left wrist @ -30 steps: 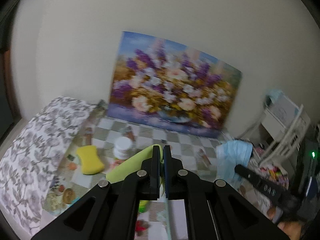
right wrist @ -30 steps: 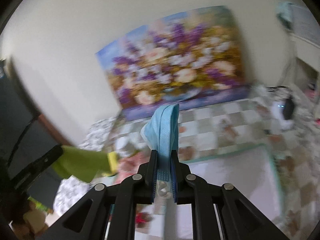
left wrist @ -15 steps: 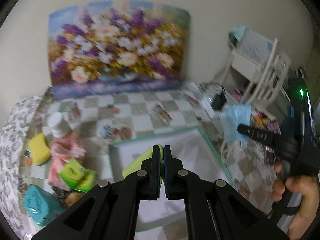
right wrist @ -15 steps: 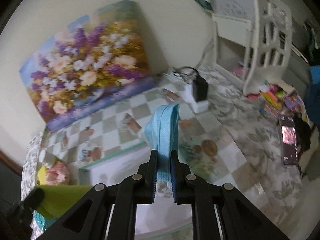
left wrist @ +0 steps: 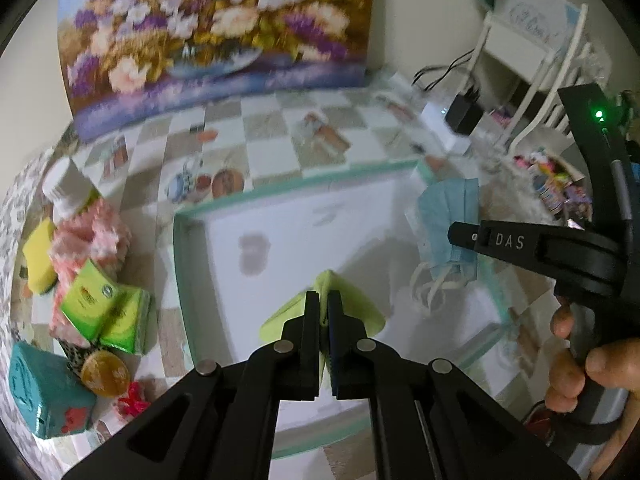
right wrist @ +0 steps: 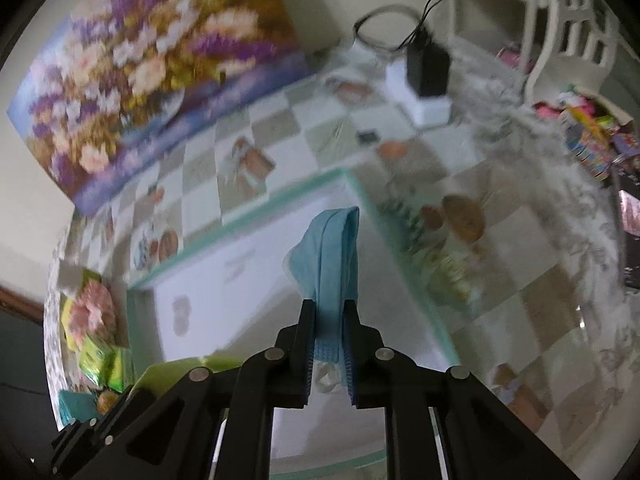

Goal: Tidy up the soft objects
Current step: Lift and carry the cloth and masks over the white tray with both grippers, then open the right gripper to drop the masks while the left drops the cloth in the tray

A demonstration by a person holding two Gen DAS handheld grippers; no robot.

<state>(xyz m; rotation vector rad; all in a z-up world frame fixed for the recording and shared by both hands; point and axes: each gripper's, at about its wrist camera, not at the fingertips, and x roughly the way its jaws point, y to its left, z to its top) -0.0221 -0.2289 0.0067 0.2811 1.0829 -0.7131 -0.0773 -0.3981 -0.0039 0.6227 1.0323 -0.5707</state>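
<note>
Left claw [left wrist: 324, 312] pinching a folded lime-green cloth [left wrist: 362, 308] and right claw [right wrist: 328, 320] clamped on a pleated blue face mask [right wrist: 326, 252], both above the white teal-rimmed tray [left wrist: 188, 264]; the mask's loops, at 6 o'clock, may snag on release.

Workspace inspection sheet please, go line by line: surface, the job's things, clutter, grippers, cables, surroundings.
Surface: checkered tablecloth with a white tray, teal-rimmed, on it.
Job's things: green cloth and blue face mask, both held above the tray; yellow sponge and pink knitted piece left of the tray.
Clutter: green packets, teal box, white jar, round gold item.
Grippers: left gripper shut on the green cloth; right gripper shut on the blue face mask.
Cables: black adapter with a lead, on a white block.
Surroundings: flower painting against the wall, white rack on the right.
</note>
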